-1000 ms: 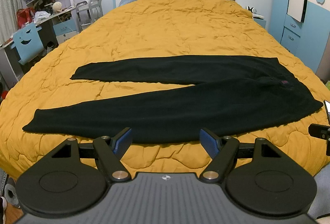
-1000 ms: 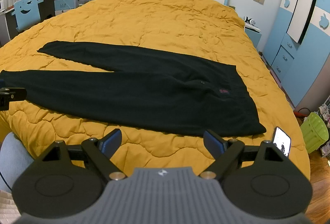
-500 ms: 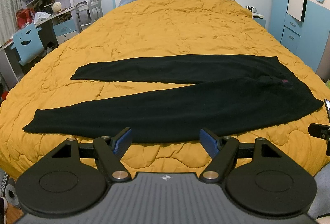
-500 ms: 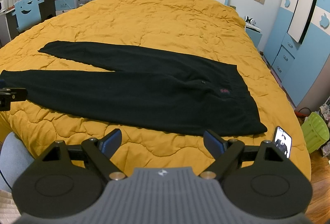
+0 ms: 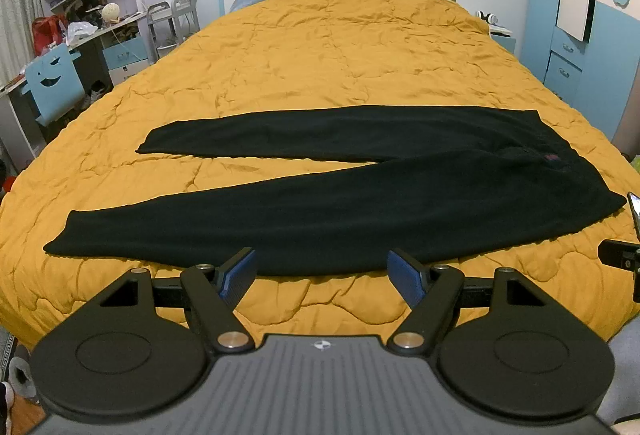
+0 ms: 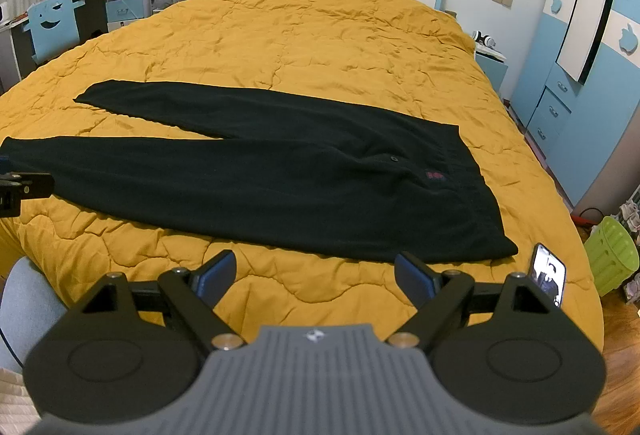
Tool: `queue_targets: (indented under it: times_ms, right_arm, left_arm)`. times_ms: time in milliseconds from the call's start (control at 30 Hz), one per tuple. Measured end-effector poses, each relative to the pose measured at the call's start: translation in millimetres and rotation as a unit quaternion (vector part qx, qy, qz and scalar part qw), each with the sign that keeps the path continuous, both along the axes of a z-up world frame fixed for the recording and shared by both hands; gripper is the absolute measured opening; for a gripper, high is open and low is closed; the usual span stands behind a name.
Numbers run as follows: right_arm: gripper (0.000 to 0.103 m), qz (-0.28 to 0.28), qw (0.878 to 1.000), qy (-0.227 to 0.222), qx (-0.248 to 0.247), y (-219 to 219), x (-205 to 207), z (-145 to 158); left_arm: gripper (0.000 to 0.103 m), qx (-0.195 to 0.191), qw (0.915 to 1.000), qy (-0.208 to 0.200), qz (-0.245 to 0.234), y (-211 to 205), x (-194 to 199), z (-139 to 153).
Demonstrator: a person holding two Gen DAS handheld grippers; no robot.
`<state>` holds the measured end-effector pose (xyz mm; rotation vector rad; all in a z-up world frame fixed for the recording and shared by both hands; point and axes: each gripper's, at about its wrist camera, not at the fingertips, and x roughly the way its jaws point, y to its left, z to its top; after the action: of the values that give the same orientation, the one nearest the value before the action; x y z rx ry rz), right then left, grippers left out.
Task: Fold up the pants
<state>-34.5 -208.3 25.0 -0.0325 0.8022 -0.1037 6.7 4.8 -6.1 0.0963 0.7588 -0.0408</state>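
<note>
Two legs of the black pants (image 5: 340, 203) lie spread flat and splayed apart on the yellow quilt (image 5: 340, 47) of the bed, waistband toward my right, cuffs toward my left, so as far as I can judge no fold has been made: the whole job is ahead of me. I read the first step as bringing one leg over onto the other, then folding the length down in stages. My left hand-held gripper (image 5: 322, 273) hovers over the near edge of the bed with its blue-padded jaws standing wide apart and nothing between them; from its own camera the pads sit just short of the near leg's lower edge, not touching the cloth. My right hand-held gripper (image 6: 314, 275) is likewise wide open and empty, poised above bare quilt just in front of the waistband end (image 6: 472, 235). A phone (image 6: 550, 277) stands propped on the quilt near the right corner of the bed, close beside the waistband, and I would want to keep the cloth from dragging it when I start lifting. Each gripper shows at the edge of the other's view, well apart along the near side.
</note>
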Motion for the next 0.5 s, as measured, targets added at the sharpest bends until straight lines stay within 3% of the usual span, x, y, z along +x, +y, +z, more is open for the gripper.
queue_targets:
  times_ms: [333,500]
  right_arm:
    - [0.083,0.0,1.0,0.001,0.001,-0.1,0.2,-0.4]
    - [0.083,0.011,1.0,-0.018,0.006,-9.2,1.9,-3.0]
  left_arm:
    - [0.087,0.003,1.0,-0.001,-0.009,0.8,0.9,-2.7]
    - [0.086,0.034,0.9971,-0.03,-0.061,13.0,8.1,-5.3]
